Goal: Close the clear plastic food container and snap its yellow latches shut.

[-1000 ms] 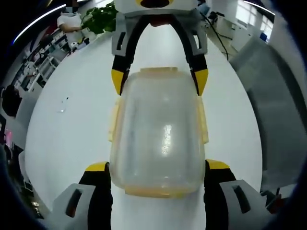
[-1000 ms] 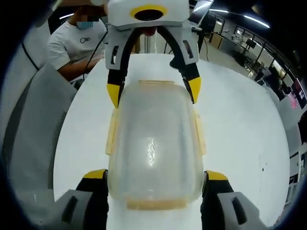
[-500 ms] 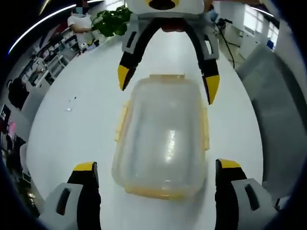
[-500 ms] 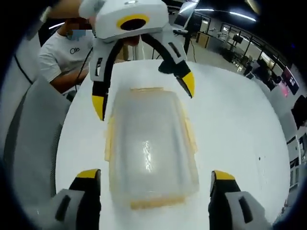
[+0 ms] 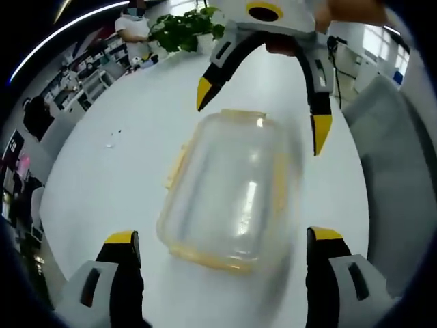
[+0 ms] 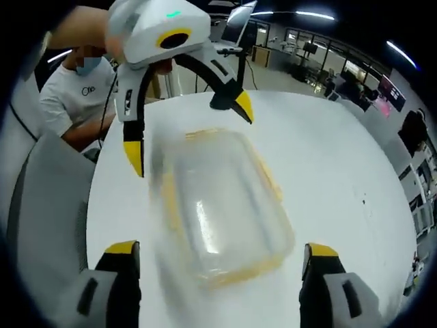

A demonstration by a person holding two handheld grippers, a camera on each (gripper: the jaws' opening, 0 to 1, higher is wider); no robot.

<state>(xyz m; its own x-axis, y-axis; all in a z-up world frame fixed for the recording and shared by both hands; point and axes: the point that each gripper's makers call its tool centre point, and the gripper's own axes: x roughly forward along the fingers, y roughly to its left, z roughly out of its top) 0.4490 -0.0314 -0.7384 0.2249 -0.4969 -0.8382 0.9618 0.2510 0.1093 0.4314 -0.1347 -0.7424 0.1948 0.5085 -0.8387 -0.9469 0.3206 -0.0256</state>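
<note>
The clear plastic container lies on the white table with its lid on and yellow latches along its edges; blur hides how the latches sit. My left gripper is open, its yellow-tipped jaws wide on either side of the container's near end, not touching it. The right gripper hangs open over the far end. In the right gripper view the same container lies between my open right gripper and the open left gripper beyond it.
A grey chair stands by the table, and another grey chair shows in the right gripper view. A person in a white shirt sits at the far edge. A green plant stands at the table's end.
Both grippers have drawn back from the container and their jaws stand wider; they no longer hug its ends. Both views have tilted, so the container looks skewed.
</note>
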